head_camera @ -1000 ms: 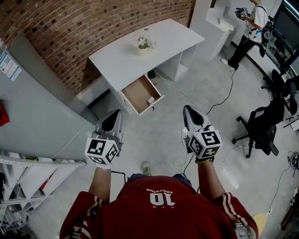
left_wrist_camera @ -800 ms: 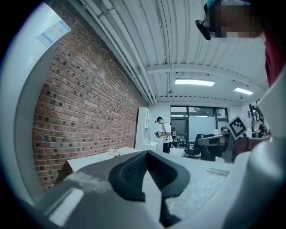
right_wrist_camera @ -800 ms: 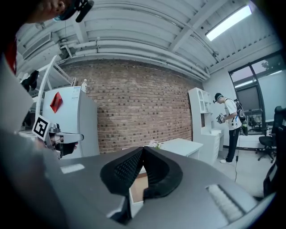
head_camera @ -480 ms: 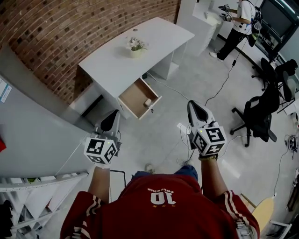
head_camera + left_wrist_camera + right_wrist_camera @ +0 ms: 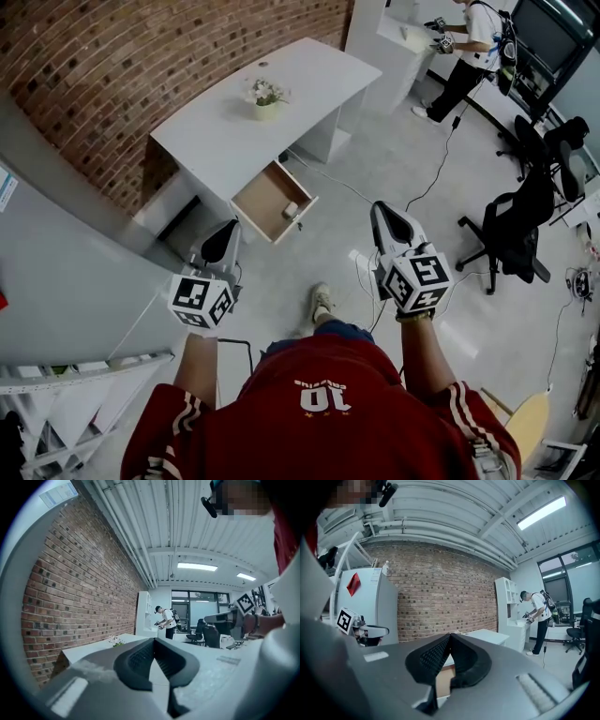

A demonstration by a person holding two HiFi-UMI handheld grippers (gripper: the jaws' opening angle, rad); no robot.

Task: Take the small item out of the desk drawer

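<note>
A white desk [image 5: 225,127] stands against the brick wall, and its wooden drawer [image 5: 265,195] is pulled open. A small white item [image 5: 291,210] lies in the drawer's near right corner. My left gripper [image 5: 228,228] is held level, short of the desk and left of the drawer, and its jaws are shut and empty. My right gripper [image 5: 380,207] is to the right of the drawer, also shut on nothing. In the left gripper view the tips of the left gripper [image 5: 153,639] meet, with the desk top [image 5: 86,652] beyond. The right gripper [image 5: 450,634] points toward the drawer's wood [image 5: 443,680].
A flower pot [image 5: 263,96] sits on the desk. A grey cabinet [image 5: 56,272] stands at the left and a metal rack [image 5: 56,394] below it. Cables [image 5: 441,178] run over the floor. Black office chairs [image 5: 511,239] stand at the right, and a person [image 5: 464,42] works at a far white shelf.
The desk and open drawer have slid left and slightly nearer in the head view. A shoe now shows ahead of the body. Both grippers stay shut.
</note>
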